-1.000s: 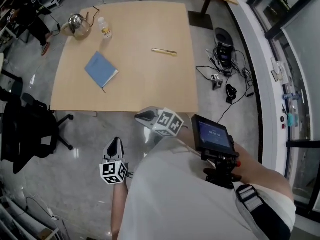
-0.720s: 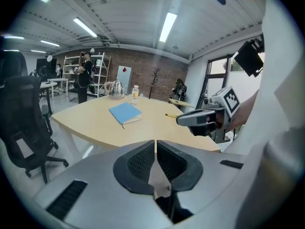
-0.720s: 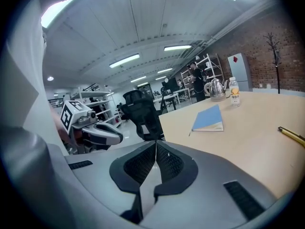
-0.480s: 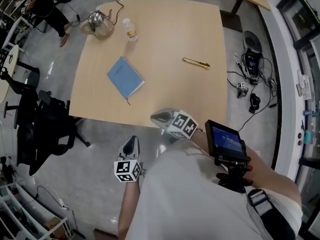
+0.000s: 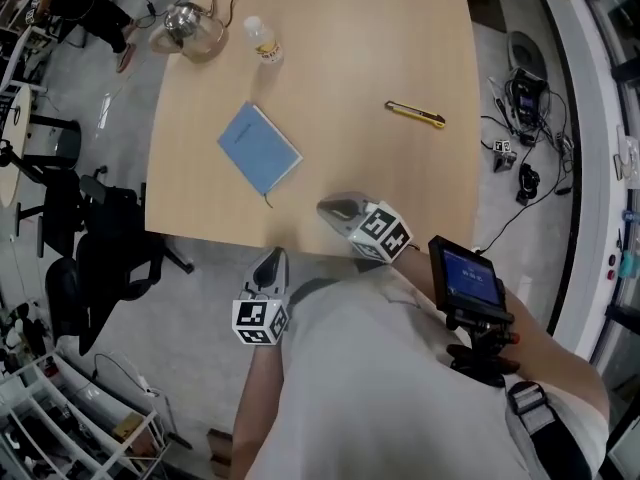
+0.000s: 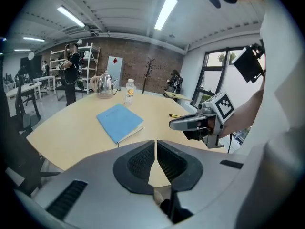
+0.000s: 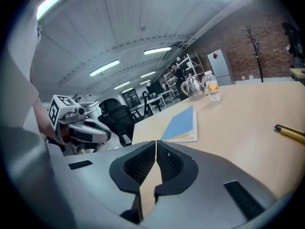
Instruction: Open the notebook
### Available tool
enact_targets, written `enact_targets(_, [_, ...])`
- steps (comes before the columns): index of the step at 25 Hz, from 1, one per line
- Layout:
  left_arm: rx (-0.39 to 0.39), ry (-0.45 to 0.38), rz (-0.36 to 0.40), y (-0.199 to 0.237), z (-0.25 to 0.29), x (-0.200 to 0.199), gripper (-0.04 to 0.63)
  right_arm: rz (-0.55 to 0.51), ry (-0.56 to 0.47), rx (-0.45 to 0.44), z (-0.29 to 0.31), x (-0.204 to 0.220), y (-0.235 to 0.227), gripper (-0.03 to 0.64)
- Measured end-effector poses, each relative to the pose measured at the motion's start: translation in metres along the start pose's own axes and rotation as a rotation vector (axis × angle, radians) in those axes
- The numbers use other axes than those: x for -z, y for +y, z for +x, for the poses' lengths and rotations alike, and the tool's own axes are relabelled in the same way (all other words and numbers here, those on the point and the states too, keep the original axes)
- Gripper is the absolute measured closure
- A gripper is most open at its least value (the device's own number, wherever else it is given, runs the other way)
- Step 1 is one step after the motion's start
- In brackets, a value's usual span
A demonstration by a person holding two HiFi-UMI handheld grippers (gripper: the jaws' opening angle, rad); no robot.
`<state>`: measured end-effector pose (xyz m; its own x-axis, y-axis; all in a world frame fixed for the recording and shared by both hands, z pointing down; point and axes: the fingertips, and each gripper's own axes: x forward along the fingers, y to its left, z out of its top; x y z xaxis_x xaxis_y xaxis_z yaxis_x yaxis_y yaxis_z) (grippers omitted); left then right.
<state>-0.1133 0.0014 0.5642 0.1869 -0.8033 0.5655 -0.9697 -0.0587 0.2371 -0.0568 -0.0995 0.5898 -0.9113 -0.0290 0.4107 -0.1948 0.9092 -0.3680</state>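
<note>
The blue notebook (image 5: 258,148) lies closed and flat on the wooden bench (image 5: 370,48), left of the middle and turned at a slant, with a thin dark ribbon trailing off its near corner. Both tools are well apart from it. The right gripper (image 5: 335,209) hangs above the near edge of the bench, to the right of the notebook, pointing left; its own view shows the 2 ribbed black jaws pressed together with nothing between them, only bare bench top beyond. The left gripper (image 5: 270,266) is nearer still, off the bench and over the grey floor, pointing toward the bench; its view likewise shows the jaws drawn together at the tips, empty, with the notebook lying ahead and a little to the left. Each gripper carries its cube of square markers at the rear. At the far left corner of the bench stands a glass kettle (image 5: 188,26), and just right of it a small clear bottle (image 5: 264,41) with a yellow label. A yellow utility knife (image 5: 415,114) lies alone on the right part of the bench, far from the notebook. A black office chair (image 5: 100,258) stands on the floor beside the left edge of the bench. To the right, on the floor, is a tangle of black cables (image 5: 520,98). A small lit screen (image 5: 468,278) is mounted by the person's right arm.
</note>
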Motion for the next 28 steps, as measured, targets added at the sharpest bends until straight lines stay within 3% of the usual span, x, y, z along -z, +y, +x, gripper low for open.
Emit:
enact_targets(6, [0.068,0.014,0.020,0.011,0.011,-0.007,0.575,0.136,0.001,0.110,0.009,0.010,-0.027,0.598])
enact_targets(11, [0.127,0.022,0.074,0.021,0.006,-0.015,0.575,0.385,-0.034,0.242,0.021,0.020,-0.058,0.598])
enact_targets(14, [0.129,0.024,0.084,0.032,0.003,-0.019,0.575,0.476,-0.068,0.294,0.026,0.018,-0.074,0.598])
enact_targets(19, [0.139,0.047,0.116,0.038,0.002,-0.025,0.575,0.520,-0.080,0.310,0.042,0.013,-0.094,0.598])
enact_targets(28, [0.145,0.111,0.109,0.031,0.011,-0.023,0.575,0.453,0.012,0.288,0.090,0.012,-0.112,0.597])
